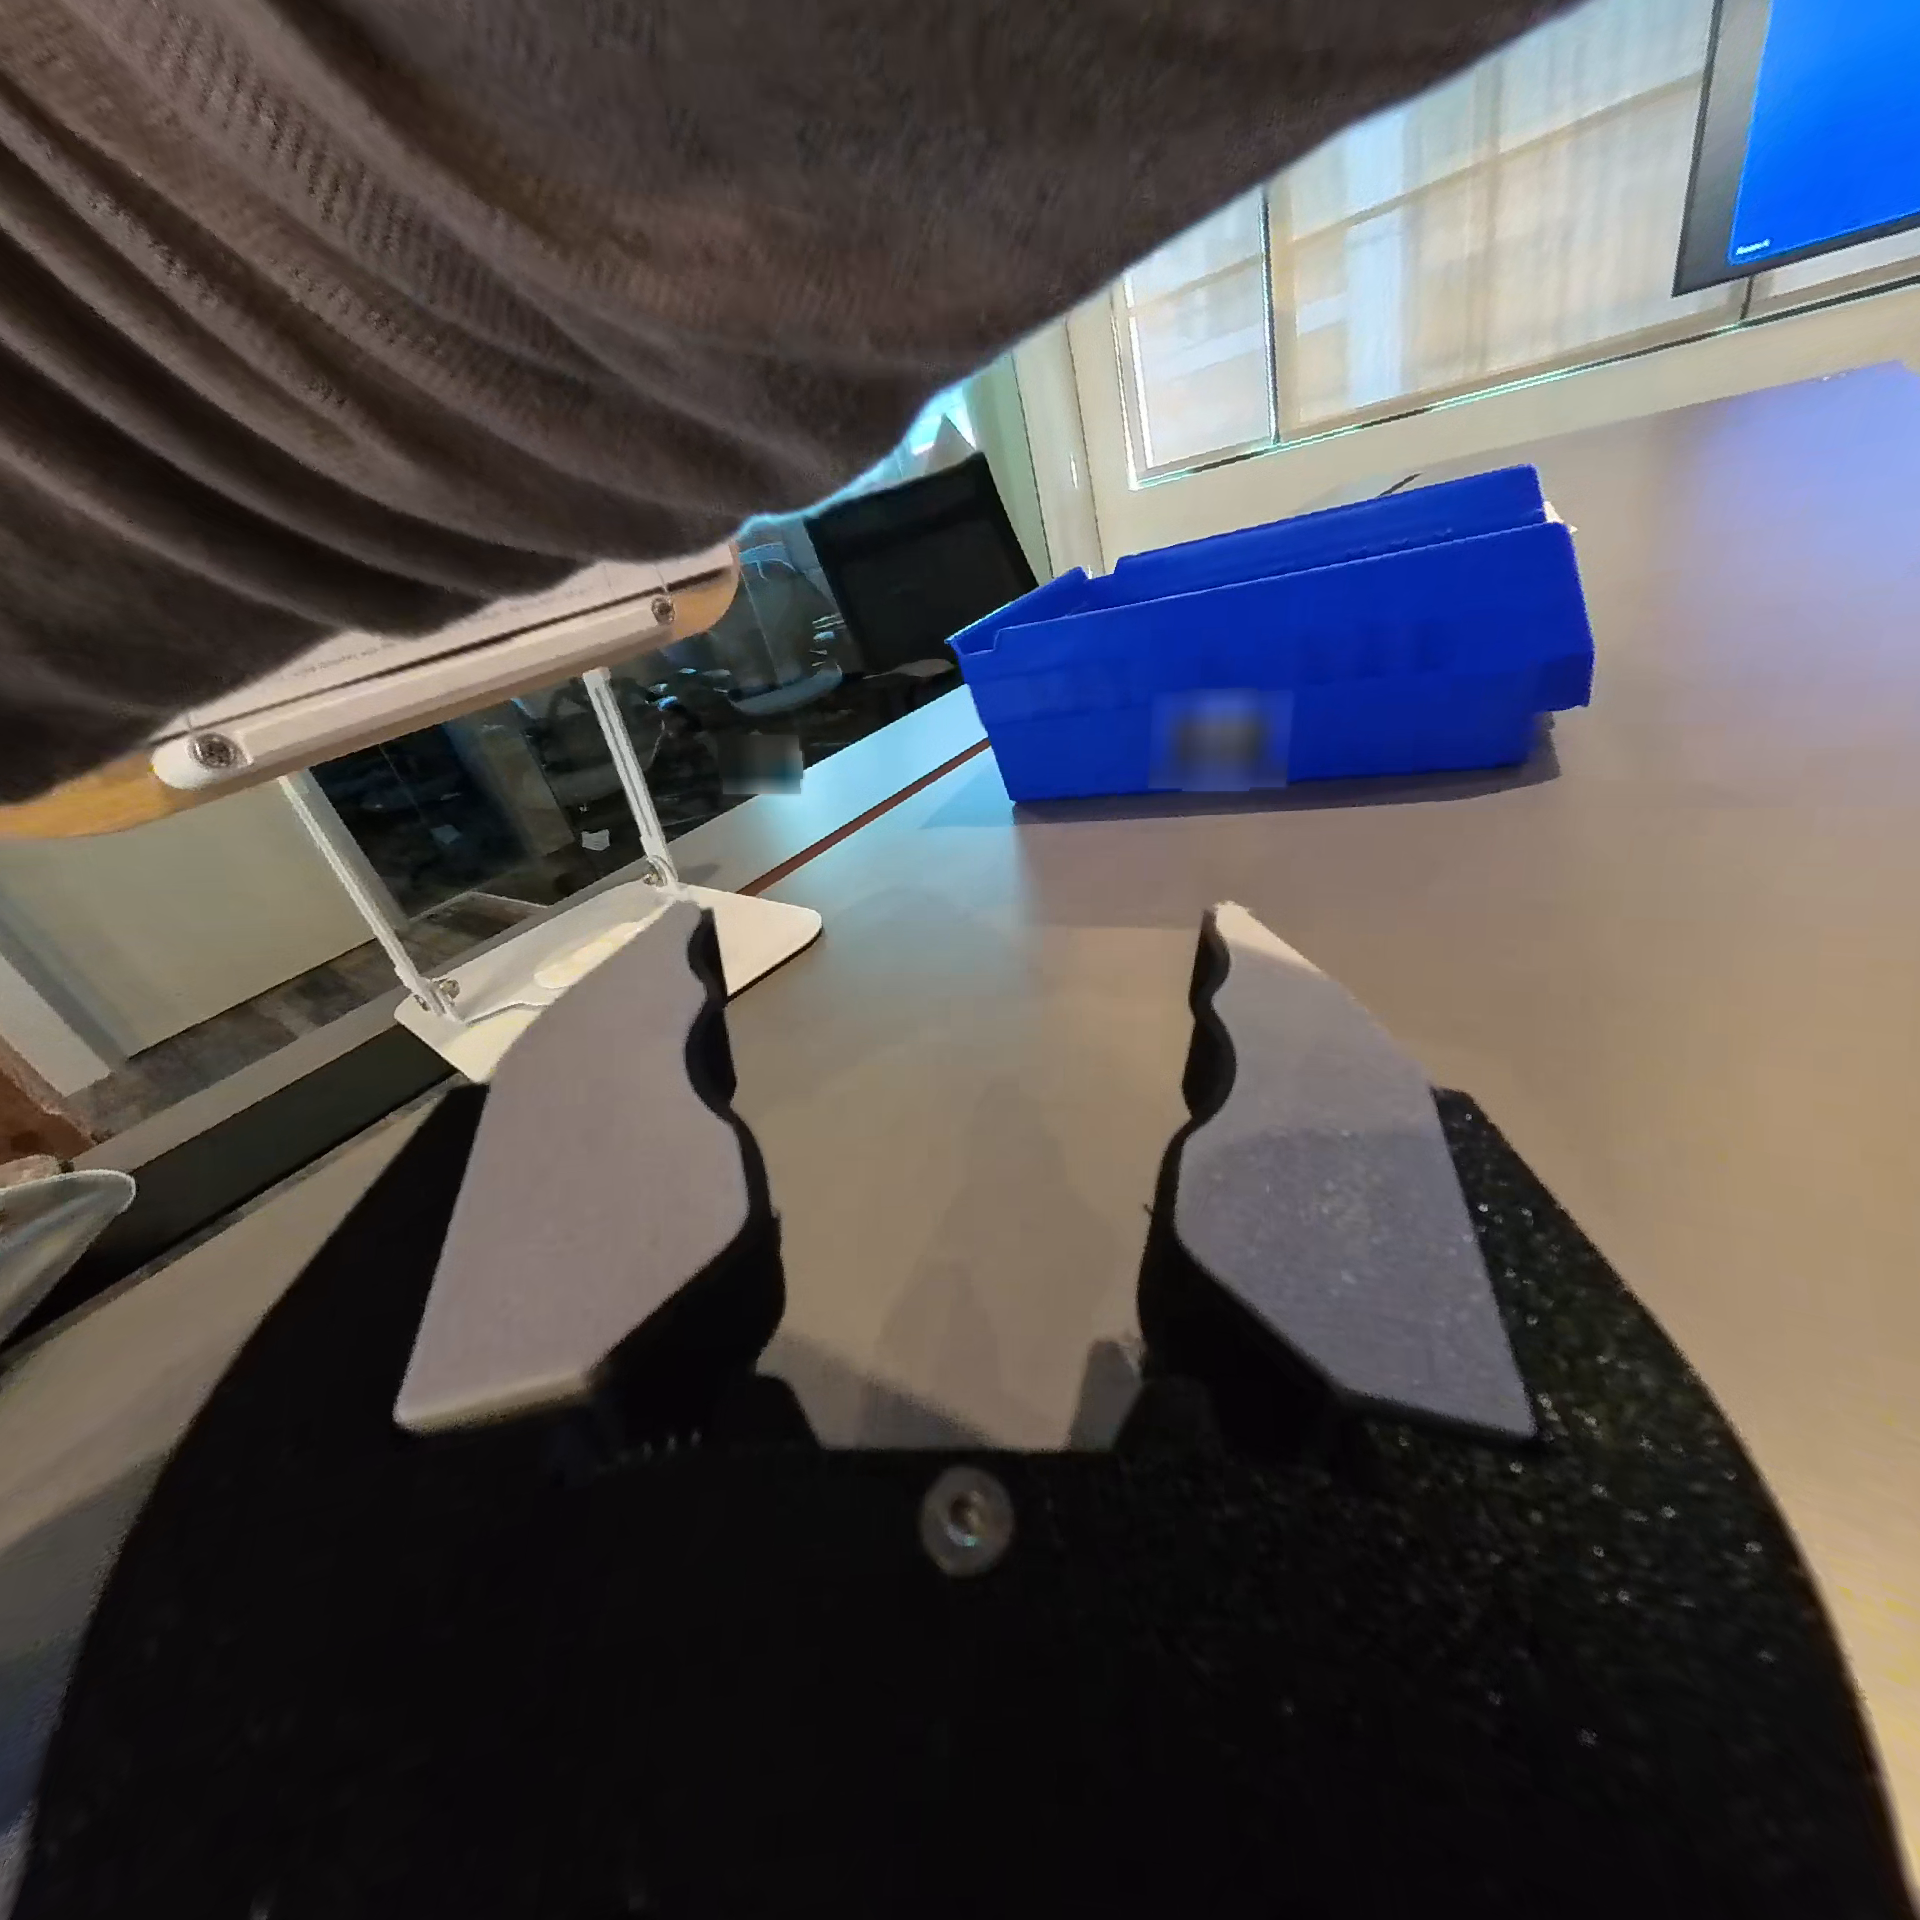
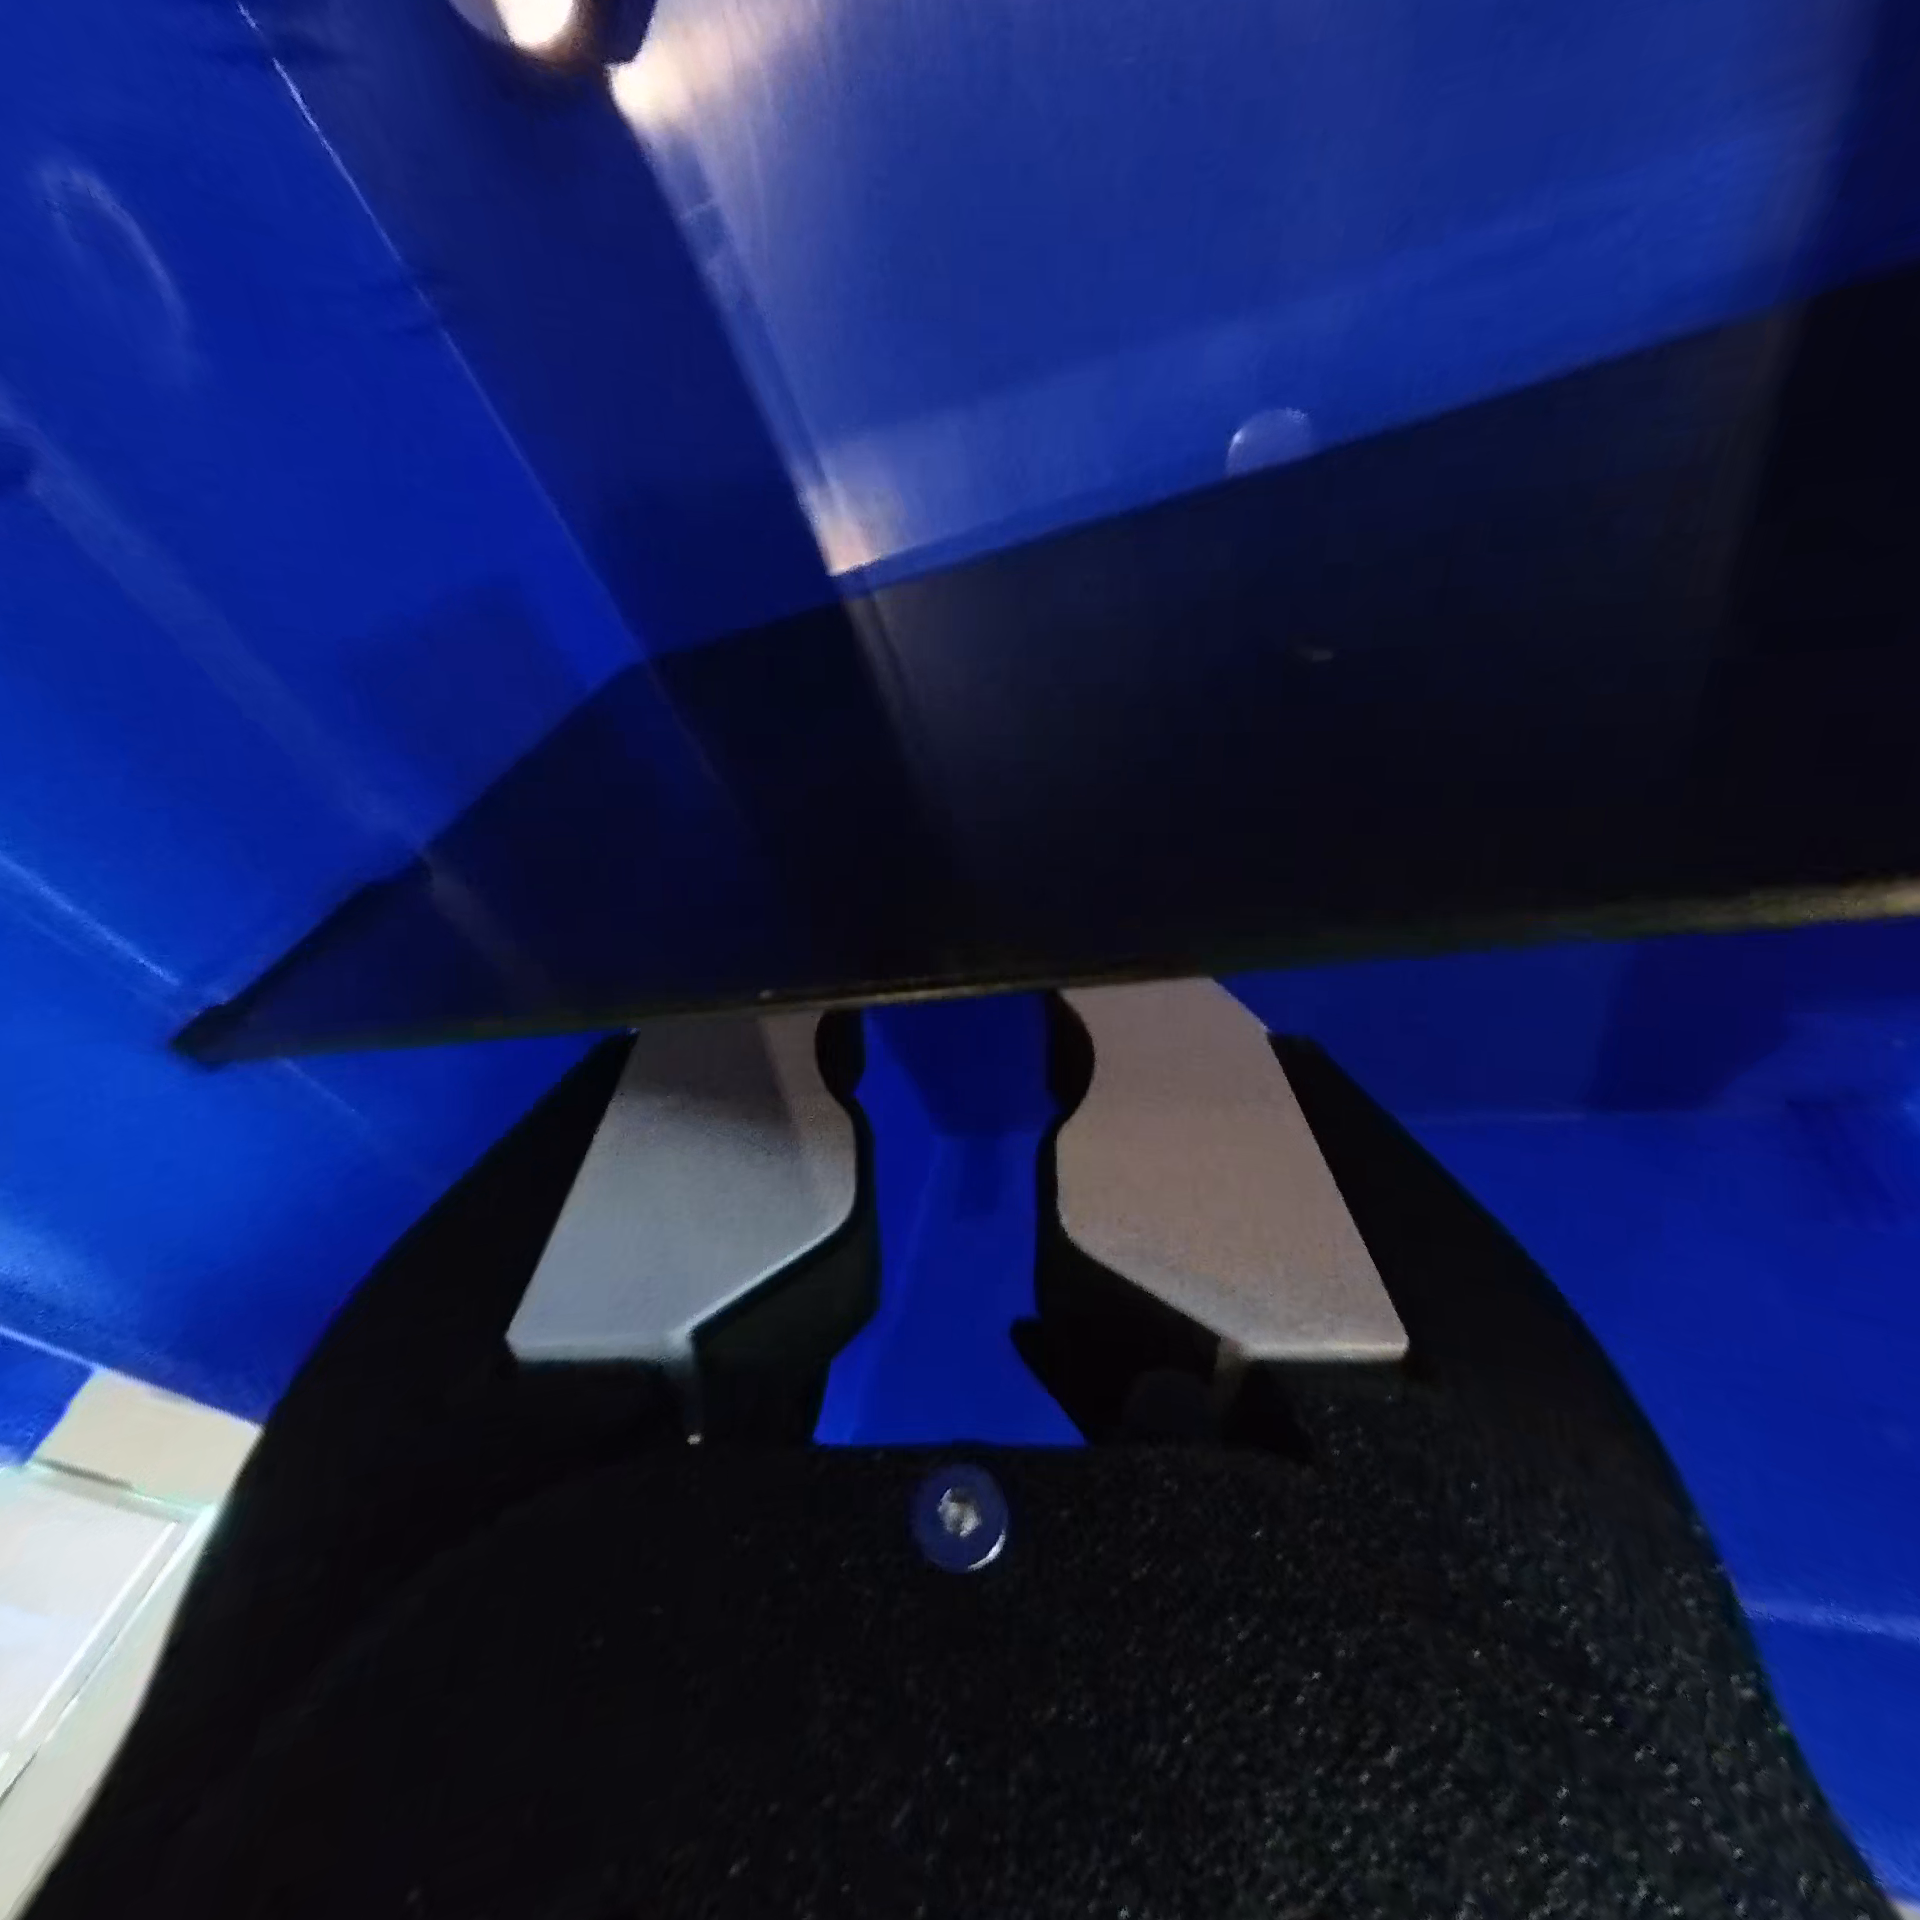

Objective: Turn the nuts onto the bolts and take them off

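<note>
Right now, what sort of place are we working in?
Probably an office or meeting room: a long grey table, a wall screen beside large windows, and a blue parts bin on the table.

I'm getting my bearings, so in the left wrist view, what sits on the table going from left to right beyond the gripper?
White metal stand → open left gripper → blue bin.

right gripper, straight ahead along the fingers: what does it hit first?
Most likely the dark flat panel lying across the right gripper; its near edge already covers the fingertips. Behind it is the blue bin wall. Depth is unclear in the blur.
</note>
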Tool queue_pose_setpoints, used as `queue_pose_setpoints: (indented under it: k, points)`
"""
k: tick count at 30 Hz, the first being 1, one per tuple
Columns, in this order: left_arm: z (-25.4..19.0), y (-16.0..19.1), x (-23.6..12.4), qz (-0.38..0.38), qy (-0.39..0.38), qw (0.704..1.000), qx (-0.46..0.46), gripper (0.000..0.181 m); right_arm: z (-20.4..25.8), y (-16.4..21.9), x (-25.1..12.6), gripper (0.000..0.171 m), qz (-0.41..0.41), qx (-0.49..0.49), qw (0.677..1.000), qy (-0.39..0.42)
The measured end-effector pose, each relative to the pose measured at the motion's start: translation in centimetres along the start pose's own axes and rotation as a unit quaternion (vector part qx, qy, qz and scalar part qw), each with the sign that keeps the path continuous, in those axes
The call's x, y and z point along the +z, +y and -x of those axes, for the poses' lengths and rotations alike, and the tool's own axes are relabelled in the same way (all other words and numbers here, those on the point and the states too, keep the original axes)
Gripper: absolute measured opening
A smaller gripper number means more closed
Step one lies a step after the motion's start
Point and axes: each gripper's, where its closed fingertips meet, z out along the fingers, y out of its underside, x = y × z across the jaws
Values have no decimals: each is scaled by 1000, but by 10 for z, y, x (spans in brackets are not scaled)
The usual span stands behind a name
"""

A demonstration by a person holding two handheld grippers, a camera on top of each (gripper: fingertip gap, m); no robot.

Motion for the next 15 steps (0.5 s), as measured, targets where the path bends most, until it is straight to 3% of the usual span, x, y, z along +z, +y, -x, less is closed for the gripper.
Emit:
queue_pose_setpoints:
  k: [2,9,15]
  points:
    - [1,1,1,1,0,1000,-4,85,-1,0,0,20,-2,-4,1000,5]
    - [0,1,1,3,1,1000,-1,85,-6,4,-5,19,-4,11,999,48]
    - [0,1,1,3,0,1000,5,85,-11,10,-48,18,-63,68,985,144]
